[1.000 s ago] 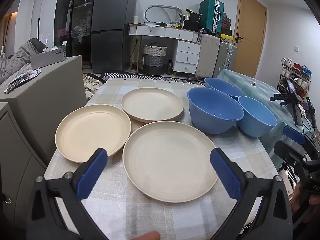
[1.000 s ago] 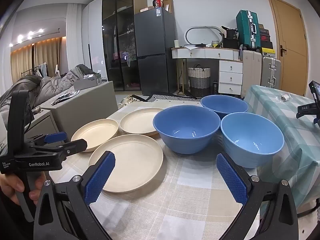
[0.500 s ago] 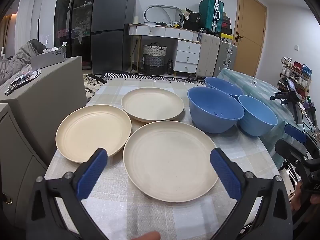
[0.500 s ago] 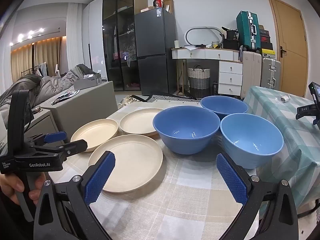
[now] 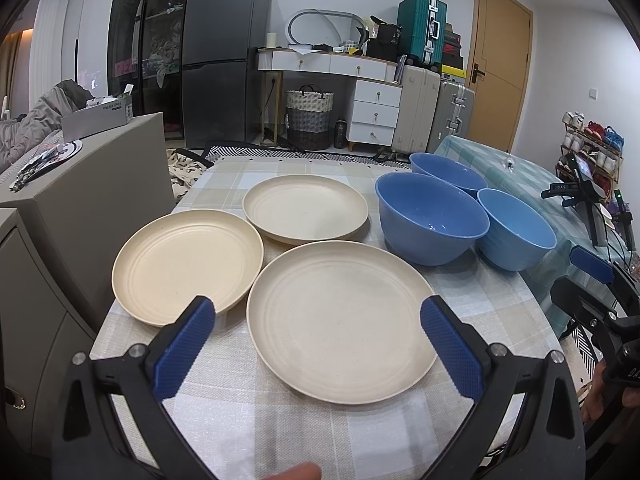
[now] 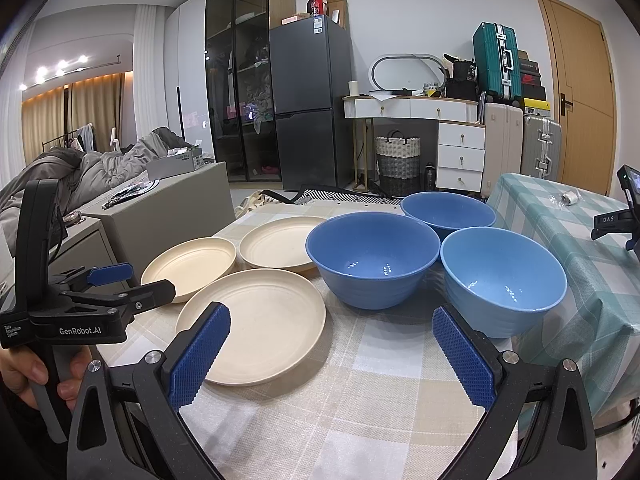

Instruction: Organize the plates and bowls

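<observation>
The left gripper (image 5: pixel 316 336) gapes wide above the nearest cream plate (image 5: pixel 340 320), not touching it. The right gripper (image 6: pixel 332 344) is also spread, empty, with the blue bowls (image 6: pixel 372 264) just beyond its fingertips

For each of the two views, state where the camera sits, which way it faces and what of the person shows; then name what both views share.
Left wrist: behind the open left gripper, facing the nearest cream plate; a fingertip at the bottom edge.
Right wrist: behind the open right gripper, facing the blue bowls; the left hand shows.
Shared: three plates, three bowls.
</observation>
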Demonstrator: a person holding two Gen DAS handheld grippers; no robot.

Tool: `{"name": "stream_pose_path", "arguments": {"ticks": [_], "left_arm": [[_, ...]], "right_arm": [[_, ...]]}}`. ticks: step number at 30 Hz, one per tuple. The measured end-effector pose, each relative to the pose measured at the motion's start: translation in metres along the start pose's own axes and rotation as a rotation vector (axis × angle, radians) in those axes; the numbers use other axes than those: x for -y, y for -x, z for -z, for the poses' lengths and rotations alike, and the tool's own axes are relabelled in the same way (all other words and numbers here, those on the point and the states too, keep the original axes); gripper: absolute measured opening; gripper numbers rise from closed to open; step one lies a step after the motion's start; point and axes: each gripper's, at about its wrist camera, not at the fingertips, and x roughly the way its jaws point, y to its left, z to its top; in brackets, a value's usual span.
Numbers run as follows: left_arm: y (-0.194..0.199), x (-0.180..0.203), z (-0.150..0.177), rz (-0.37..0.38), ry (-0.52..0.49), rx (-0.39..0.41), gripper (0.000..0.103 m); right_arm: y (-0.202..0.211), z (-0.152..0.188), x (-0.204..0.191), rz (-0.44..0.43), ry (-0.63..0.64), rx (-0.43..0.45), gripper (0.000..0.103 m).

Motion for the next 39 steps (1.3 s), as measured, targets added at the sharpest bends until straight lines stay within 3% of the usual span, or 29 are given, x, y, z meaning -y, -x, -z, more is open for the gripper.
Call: {"name": "stream_pose_path", "arguments": {"ticks": [39], "left_arm": [[0.004,-0.017,0.002,-0.014,0.003,-0.003,0.103]], "right_arm": [[-0.007,0.003,0.002,-0.008,0.007,-0.014,0.103]]}}
